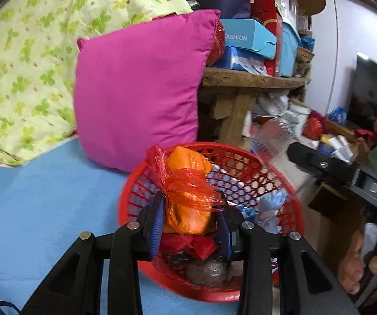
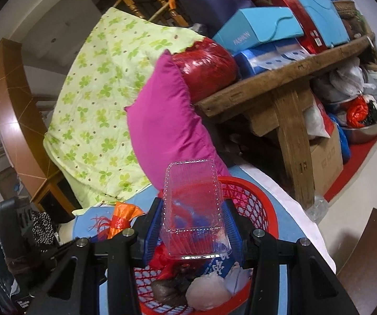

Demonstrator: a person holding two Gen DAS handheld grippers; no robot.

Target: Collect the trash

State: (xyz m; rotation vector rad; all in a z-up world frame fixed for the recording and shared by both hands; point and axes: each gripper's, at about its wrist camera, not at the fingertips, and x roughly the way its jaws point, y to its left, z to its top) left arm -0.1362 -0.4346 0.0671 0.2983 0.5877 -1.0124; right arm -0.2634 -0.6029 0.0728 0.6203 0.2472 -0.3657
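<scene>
An orange packet [image 1: 188,199] tied in red netting is clamped between the pads of the left gripper [image 1: 189,225], above a red mesh basket [image 1: 280,181]. A clear plastic clamshell box [image 2: 193,204] is pinched by the right gripper [image 2: 192,229] over the same basket, which is set on a blue sheet [image 1: 44,197] beside a magenta pillow [image 1: 141,89]

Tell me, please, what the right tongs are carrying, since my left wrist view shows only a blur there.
Observer: A clear plastic box, clamped between the right tongs.
Operator: Thank you. Is anything inside it?
Observer: It looks empty; the red basket shows straight through it.
</scene>
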